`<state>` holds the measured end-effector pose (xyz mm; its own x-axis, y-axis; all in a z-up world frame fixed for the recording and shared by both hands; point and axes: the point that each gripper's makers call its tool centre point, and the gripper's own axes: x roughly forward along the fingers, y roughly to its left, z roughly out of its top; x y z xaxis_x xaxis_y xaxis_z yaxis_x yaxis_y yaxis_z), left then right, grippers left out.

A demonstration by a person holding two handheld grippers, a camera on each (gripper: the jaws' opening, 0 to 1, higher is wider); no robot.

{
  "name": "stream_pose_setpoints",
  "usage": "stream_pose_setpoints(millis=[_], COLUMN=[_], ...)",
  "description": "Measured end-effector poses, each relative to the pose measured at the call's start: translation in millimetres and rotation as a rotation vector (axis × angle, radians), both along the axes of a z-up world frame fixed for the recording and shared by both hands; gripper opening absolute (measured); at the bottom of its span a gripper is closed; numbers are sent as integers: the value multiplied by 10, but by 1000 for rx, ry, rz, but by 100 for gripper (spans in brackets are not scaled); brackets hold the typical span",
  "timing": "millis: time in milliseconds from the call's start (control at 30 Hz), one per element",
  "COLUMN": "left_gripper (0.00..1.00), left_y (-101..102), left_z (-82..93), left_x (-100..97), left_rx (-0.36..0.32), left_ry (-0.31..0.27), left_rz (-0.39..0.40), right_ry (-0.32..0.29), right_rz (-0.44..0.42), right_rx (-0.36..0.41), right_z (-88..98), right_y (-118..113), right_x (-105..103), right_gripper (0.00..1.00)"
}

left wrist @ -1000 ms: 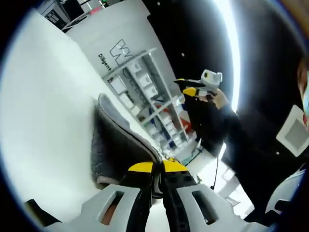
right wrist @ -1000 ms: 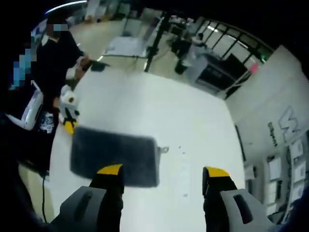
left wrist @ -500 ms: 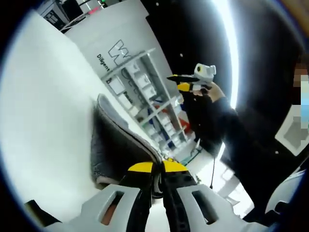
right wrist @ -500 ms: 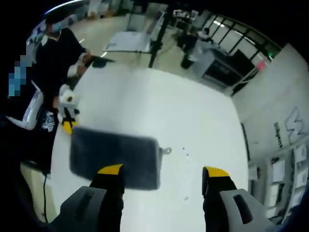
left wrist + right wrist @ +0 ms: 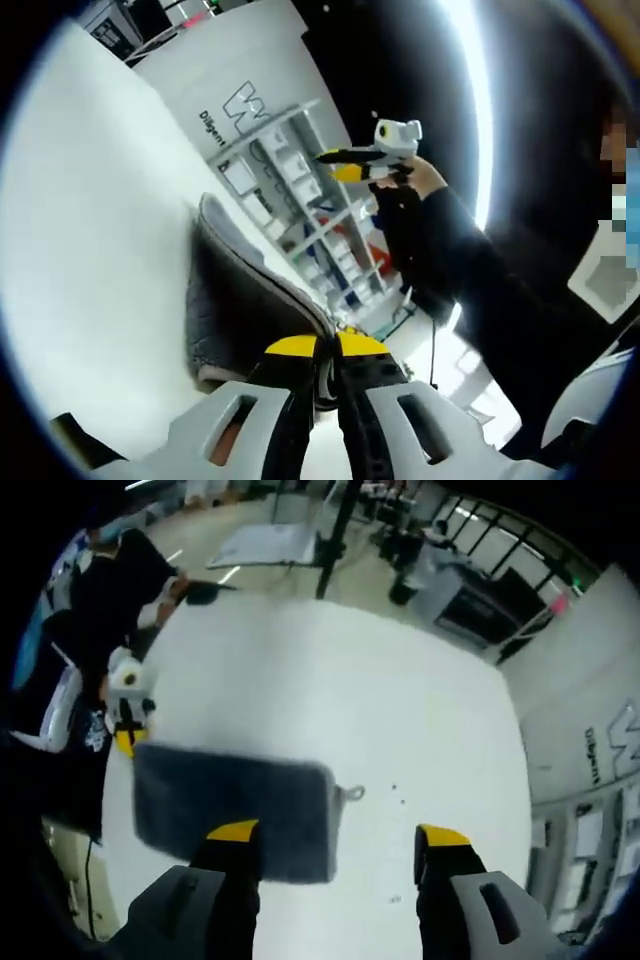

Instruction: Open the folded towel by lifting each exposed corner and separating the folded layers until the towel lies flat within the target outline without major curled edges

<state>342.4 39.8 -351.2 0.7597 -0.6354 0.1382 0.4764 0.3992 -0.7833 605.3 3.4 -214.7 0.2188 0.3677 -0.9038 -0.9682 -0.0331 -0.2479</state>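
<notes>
Here the left gripper (image 5: 325,350) is clenched on an edge of the grey towel (image 5: 240,300): in the left gripper view its yellow-tipped jaws meet with the cloth pinched between them, and the towel runs away from the tips as a raised fold above the white table (image 5: 90,230). The same view shows the right gripper (image 5: 365,160) far off, held up in a person's hand against shelving (image 5: 300,200) and a white wall with dark lettering. In the right gripper view that gripper's jaws stand wide apart and hold nothing, hovering above the table (image 5: 400,710); the towel (image 5: 235,800) lies as a dark folded rectangle beneath and just beyond the left jaw, a small loop at its right edge. The left gripper (image 5: 125,705) sits at the towel's far left corner.
</notes>
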Motion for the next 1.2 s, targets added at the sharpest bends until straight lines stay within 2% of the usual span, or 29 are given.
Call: stream_pose_setpoints(millis=[100,600,967,1200], left_gripper=[4,4,4,4], left_y=[2,11,6,7], left_z=[-1,-27,-23,-19], left_x=[4,30,26,16], left_rx=[1,7,9,11], left_ry=[-1,11,3,-2], left_rz=[1,18,17,17], right_ry=[7,55,63,75], right_rz=[-7,5,-11,-8], right_rx=[-31,-75,-82,-109], right_z=[-129,-507,-666,-902], right_y=[-35,39,119,158], right_x=[52,104,179,203], right_gripper=[59,56,51,50])
